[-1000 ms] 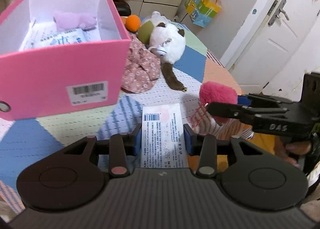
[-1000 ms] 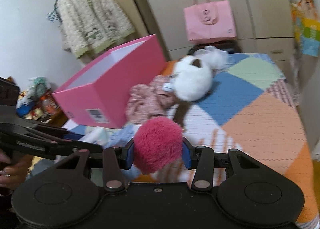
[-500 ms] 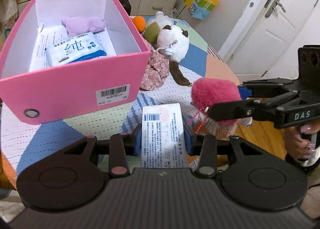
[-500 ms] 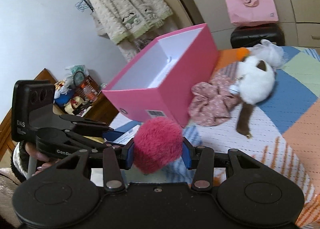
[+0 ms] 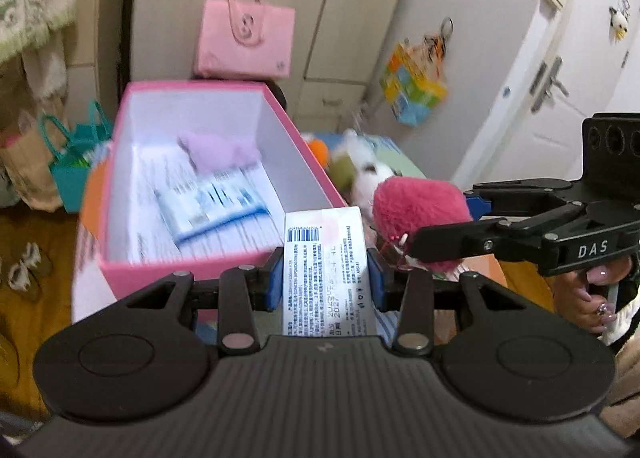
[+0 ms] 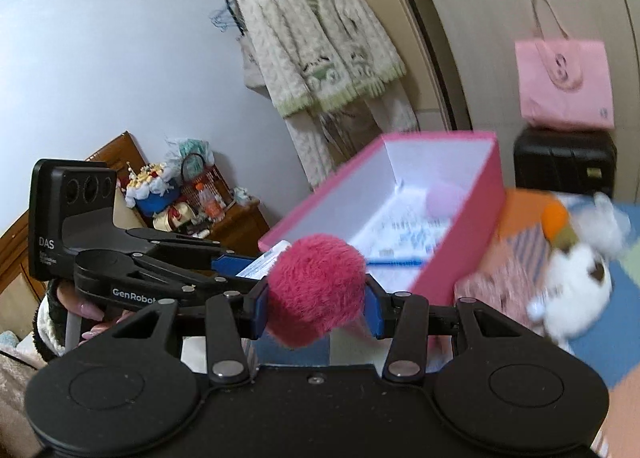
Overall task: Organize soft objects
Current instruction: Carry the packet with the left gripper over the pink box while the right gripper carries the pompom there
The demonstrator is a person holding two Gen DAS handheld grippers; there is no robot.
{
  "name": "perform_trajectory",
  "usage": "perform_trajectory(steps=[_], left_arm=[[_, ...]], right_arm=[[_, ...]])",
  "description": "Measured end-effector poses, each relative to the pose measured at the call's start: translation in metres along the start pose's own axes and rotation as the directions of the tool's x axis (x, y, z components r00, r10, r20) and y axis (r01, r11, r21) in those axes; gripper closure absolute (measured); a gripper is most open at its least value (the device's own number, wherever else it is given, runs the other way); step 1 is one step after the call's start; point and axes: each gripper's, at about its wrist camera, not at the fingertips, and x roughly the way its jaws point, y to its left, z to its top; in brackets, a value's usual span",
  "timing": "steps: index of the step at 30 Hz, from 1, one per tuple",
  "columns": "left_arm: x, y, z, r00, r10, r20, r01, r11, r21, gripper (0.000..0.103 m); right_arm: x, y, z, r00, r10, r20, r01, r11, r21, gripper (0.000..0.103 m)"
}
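Left gripper (image 5: 326, 284): fingers closed on a white pack (image 5: 325, 270) with a barcode and small print, held upright between the blue pads, just at the near wall of the box.
Right gripper (image 6: 316, 304): fingers closed on a pink pompom (image 6: 316, 290), squeezed between the blue pads, near the box's near right corner.
Grippers: side by side and close, the right one in from the right in the left wrist view, the pompom just right of the pack.
Box (image 5: 312, 169): pink outside, white inside, open top, on the table to the left; blurred.
In box: a lilac plush (image 5: 222, 149) at the far end and a blue-and-white pack (image 5: 208, 205) nearer, lying on printed sheets.
Table (image 6: 600, 342): patchwork cover in blue, orange and green.
Right of box: a white plush toy (image 6: 572, 286), a pink floral cloth (image 6: 496, 286) and an orange ball (image 6: 554, 219), all blurred.
Far wall: a pink bag (image 5: 246, 43) hanging on a cupboard.
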Motion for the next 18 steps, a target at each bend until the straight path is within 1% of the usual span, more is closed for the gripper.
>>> perform_trajectory(steps=[2, 4, 6, 8, 10, 11, 13, 15, 18], left_arm=[[-0.001, 0.006, 0.011, 1.000, 0.008, 0.029, -0.008, 1.000, -0.002, 0.063], [0.000, 0.014, 0.022, 0.997, 0.007, 0.079, -0.006, 1.000, -0.016, 0.063], [0.004, 0.023, 0.033, 0.993, 0.001, 0.121, 0.005, 0.999, -0.050, 0.063], [0.012, 0.033, 0.045, 0.989, -0.003, 0.147, 0.014, 0.997, -0.078, 0.063], [0.021, 0.041, 0.056, 0.987, 0.020, 0.161, -0.006, 0.996, -0.088, 0.063], [0.026, 0.045, 0.062, 0.986, 0.040, 0.162, -0.025, 0.995, -0.092, 0.063], [0.039, 0.052, 0.072, 0.986, 0.076, 0.147, -0.063, 0.994, -0.087, 0.063], [0.052, 0.059, 0.079, 0.989, 0.092, 0.113, -0.083, 0.993, -0.088, 0.063], [0.070, 0.072, 0.090, 0.993, 0.108, 0.056, -0.102, 0.990, -0.097, 0.063]], right_arm=[[0.007, 0.000, 0.011, 1.000, -0.015, 0.021, 0.015, 1.000, -0.026, 0.052], [0.015, -0.002, 0.022, 0.999, -0.022, 0.045, 0.024, 0.999, -0.047, 0.052], [0.020, -0.008, 0.032, 0.998, -0.002, 0.065, 0.005, 0.999, -0.040, 0.052], [0.028, -0.015, 0.044, 0.996, -0.003, 0.088, 0.007, 0.999, -0.040, 0.052], [0.038, -0.020, 0.054, 0.996, -0.021, 0.085, 0.026, 0.998, -0.056, 0.052], [0.044, -0.025, 0.059, 0.997, -0.026, 0.076, 0.029, 0.998, -0.047, 0.052], [0.056, -0.035, 0.067, 0.999, 0.017, 0.050, -0.016, 1.000, -0.017, 0.052], [0.067, -0.043, 0.073, 0.999, 0.043, 0.032, -0.043, 0.999, 0.005, 0.052], [0.083, -0.055, 0.080, 0.999, 0.045, 0.000, -0.045, 0.999, 0.009, 0.052]])
